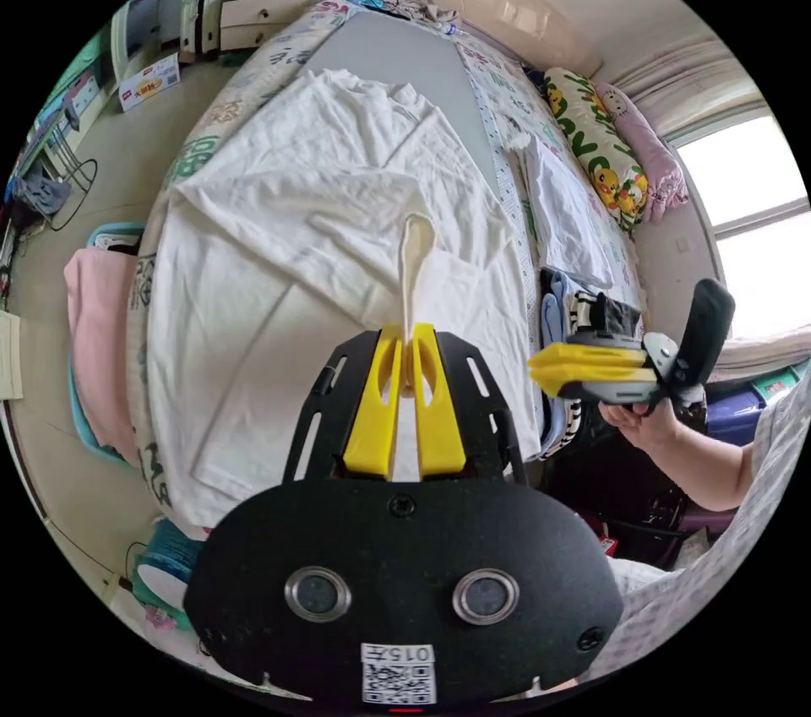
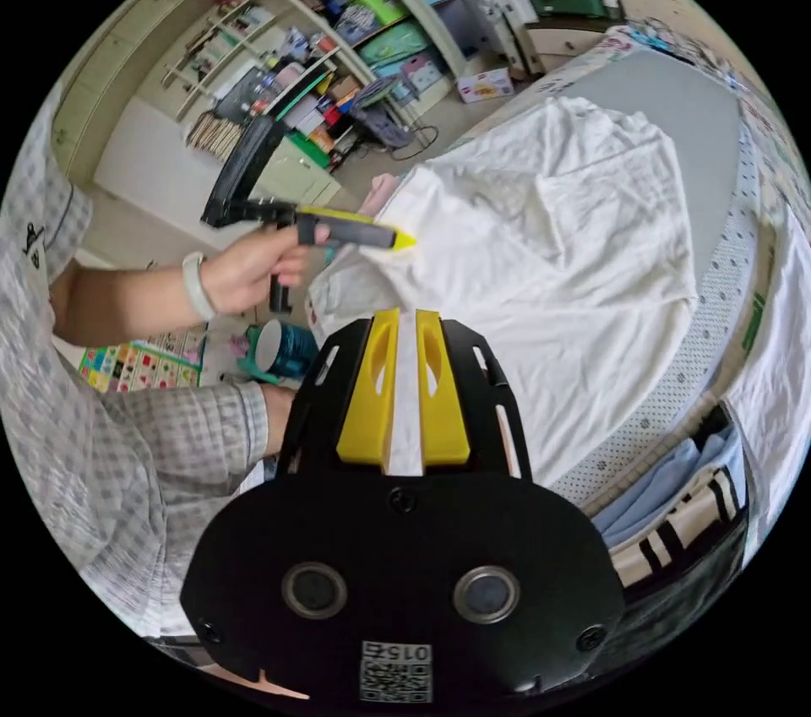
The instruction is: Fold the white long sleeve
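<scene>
While the white long-sleeved cotton shirt [image 1: 338,219] lies spread across the grey-topped bed [image 1: 397,50] in the left gripper view, the left gripper [image 1: 407,345] has its yellow jaws closed together on a thin raised ridge of the shirt's cloth, which stands up from between the tips. Off to one side, the right gripper [image 1: 549,366] is held in a hand [image 1: 638,417] beyond the bed's edge; its yellow jaws look pressed together, and I cannot tell whether any cloth is between them. A second white garment [image 1: 562,210] lies beside the shirt on the patterned sheet, near a printed bolster pillow [image 1: 591,147].

Seen from the right gripper view, the right gripper's own jaws stand close together with white cloth showing in the narrow slot between them, apparently nipping the near hem. The left gripper [image 2: 397,240] touches the shirt's [image 2: 557,244] far corner, a hand [image 2: 253,269] wrapped round its handle.

Judging by its wrinkles and drape, the fabric is light, soft and limp, so it will sag and crease easily. Hem corners and shoulder seams should offer the firmest hold for carrying a fold over flat.
</scene>
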### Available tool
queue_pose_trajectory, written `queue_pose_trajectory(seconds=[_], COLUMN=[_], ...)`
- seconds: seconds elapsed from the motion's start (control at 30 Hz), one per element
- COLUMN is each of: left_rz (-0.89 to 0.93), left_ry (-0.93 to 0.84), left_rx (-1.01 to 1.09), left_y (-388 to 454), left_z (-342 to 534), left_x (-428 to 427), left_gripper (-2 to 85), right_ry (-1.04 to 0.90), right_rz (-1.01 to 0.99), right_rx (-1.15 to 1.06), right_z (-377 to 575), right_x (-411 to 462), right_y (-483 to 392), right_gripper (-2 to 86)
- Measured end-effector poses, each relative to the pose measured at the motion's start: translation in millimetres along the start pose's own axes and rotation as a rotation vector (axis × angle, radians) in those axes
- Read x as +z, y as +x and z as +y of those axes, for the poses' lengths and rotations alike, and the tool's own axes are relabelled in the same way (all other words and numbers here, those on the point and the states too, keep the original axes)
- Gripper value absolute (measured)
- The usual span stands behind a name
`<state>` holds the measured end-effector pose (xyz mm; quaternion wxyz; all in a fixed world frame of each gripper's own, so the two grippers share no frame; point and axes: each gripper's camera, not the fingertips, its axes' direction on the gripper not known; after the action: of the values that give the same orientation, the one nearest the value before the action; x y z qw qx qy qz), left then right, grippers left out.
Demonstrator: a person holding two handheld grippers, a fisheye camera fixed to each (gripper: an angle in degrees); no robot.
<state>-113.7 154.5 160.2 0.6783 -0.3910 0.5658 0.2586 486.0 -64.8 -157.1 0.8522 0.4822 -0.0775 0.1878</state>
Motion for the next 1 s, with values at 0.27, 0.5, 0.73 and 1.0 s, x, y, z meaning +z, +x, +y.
queue_pose_trajectory(seconds=[0.27,0.5,0.73,1.0], left_rz=[-0.048,-0.009,0.092,0.225], left_ry=[0.015,-0.059,-0.059,-0.032], left_rx=[0.048,0.038,0.048,-0.014], left_y=[-114,-203,-252,-311], left_z=[-34,-40,-36,-27], left_x=[-39,-17,4,10], left_gripper=[-0.4,-0.3,-0.3,-0.4], right_ry=[-0.121,-0.235,-0.356,-0.436], right_rz=[-0.067,0.1,0.301,0.522], right_rx=[-0.193,-0.214,-0.26,-0.285], right_z=[-25,-50,-67,-81], right_x=[117,224,311,361], right_y=[-95,-160,-225,-284], right_gripper=[5.5,6.0,6.5,4.9])
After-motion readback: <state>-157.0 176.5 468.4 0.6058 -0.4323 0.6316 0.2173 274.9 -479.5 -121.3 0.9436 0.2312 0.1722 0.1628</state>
